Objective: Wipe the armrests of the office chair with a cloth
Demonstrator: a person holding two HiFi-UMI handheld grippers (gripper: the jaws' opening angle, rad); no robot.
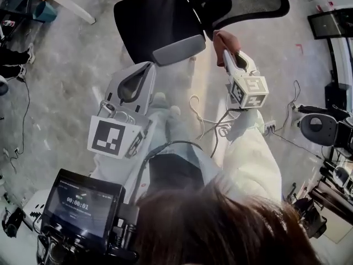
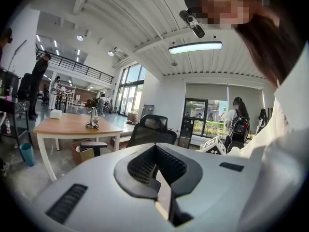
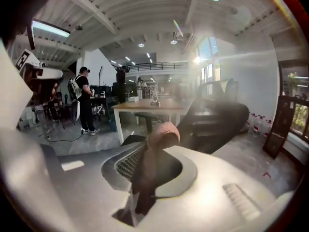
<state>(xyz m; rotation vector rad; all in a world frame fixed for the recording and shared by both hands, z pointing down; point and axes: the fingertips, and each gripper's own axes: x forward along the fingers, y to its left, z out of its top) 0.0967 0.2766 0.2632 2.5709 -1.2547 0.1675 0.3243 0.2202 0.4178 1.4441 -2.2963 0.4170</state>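
In the head view, a small screen (image 1: 81,206) at 8 o'clock shows a counter reading 00:00:01. The finer line above it is too small to read. The marker cube (image 1: 110,137) at 9 o'clock and the second cube (image 1: 251,91) at 2 o'clock carry black-and-white square patterns, not letters.

1. Left gripper (image 2: 161,190): matt light-grey plastic shell; black ribbed pads (image 2: 145,161).
2. Right gripper (image 3: 142,192): same smooth grey plastic, slight sheen.
3. Cloth (image 3: 163,134): reddish-brown, rough knit-like weave.
4. Office chair seat (image 1: 154,21): matt black fabric; front edge smooth grey plastic.
5. Floor (image 1: 71,65): mottled grey concrete, semi-glossy.
6. Table (image 2: 72,124): smooth wood top.
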